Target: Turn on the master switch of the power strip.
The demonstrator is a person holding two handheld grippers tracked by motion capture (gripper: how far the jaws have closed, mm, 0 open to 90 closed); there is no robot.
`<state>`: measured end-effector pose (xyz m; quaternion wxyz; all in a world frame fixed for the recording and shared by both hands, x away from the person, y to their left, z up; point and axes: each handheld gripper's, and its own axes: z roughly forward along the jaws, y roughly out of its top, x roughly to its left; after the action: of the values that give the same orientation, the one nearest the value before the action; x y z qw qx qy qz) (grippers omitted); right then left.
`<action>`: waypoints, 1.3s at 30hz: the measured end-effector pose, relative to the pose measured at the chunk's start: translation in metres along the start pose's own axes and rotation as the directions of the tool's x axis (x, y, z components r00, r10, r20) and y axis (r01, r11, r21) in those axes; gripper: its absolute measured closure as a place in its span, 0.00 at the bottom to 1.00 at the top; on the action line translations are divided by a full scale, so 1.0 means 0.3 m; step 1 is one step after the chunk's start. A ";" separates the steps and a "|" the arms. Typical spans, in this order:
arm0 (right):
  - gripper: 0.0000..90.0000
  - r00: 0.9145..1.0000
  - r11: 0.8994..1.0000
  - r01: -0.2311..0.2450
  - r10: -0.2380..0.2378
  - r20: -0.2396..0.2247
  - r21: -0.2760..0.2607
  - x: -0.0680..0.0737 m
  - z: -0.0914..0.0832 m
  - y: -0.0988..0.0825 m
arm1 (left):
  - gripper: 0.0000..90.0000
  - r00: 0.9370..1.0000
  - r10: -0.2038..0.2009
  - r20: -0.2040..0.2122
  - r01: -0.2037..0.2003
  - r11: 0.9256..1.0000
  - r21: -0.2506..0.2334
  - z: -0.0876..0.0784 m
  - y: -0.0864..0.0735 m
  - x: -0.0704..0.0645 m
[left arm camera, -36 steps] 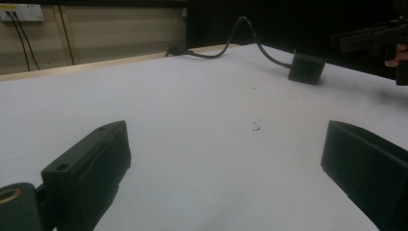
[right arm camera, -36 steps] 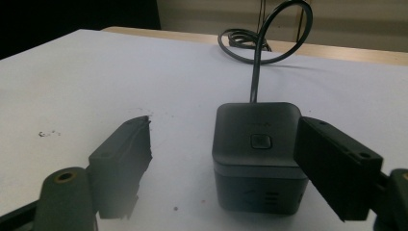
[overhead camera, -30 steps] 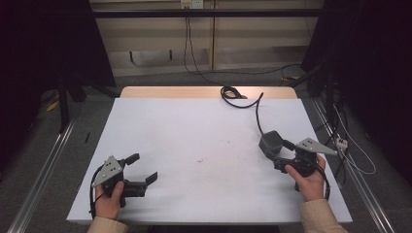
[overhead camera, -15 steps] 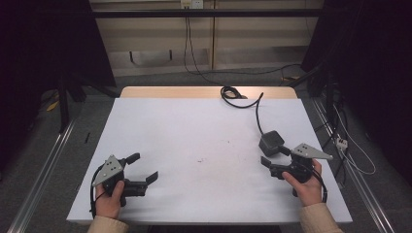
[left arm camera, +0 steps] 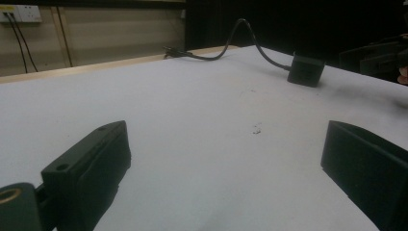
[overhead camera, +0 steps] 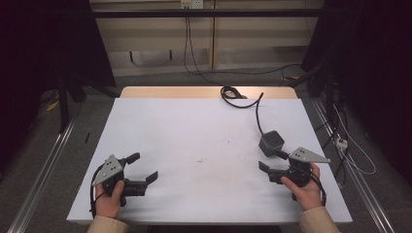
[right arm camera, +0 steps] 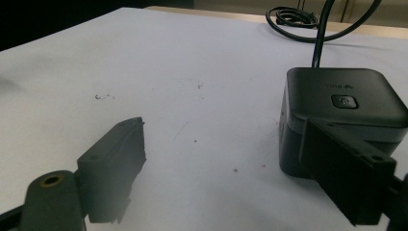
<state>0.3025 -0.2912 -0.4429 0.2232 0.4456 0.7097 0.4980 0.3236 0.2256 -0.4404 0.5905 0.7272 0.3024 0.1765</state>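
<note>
A small black box (overhead camera: 271, 142) with a button on top sits on the white table (overhead camera: 194, 126) at the right, and its cable (overhead camera: 257, 114) runs back to a coil at the far edge. My right gripper (overhead camera: 271, 160) stands open just in front of it. In the right gripper view, one jaw of the right gripper (right arm camera: 223, 134) overlaps the box's (right arm camera: 341, 96) near face while the other is over bare table. My left gripper (overhead camera: 144, 166) rests open at the near left with nothing between its jaws. The left gripper (left arm camera: 226, 132) view shows the box (left arm camera: 304, 70) far off.
The coiled cable end (overhead camera: 231, 92) lies at the far edge on a wooden strip. Small dark specks (overhead camera: 200, 160) mark the table's middle. Metal rails (overhead camera: 43, 165) run along the floor on both sides, and loose wires (overhead camera: 350, 150) lie on the floor at the right.
My right gripper has drawn back slightly towards the near edge, away from the box. The box and the left gripper have not moved.
</note>
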 end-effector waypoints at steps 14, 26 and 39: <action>0.18 1.000 1.000 0.013 -0.013 -0.013 0.011 0.021 -0.022 -0.021 | 0.03 1.000 -0.005 0.003 0.005 1.000 0.001 0.002 -0.001 -0.002; 0.18 1.000 1.000 0.026 -0.026 -0.012 0.018 0.022 -0.036 -0.037 | 0.03 1.000 -0.009 0.003 0.008 1.000 0.001 0.004 -0.002 -0.003; 0.18 0.999 0.999 0.031 -0.031 -0.019 0.035 0.035 -0.046 -0.054 | 0.03 1.000 -0.005 0.007 0.005 1.000 0.009 0.007 -0.004 0.000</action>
<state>0.2802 -0.2910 -0.4506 0.2165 0.4337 0.7273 0.4859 0.3244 0.2243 -0.4422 0.5886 0.7298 0.3029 0.1708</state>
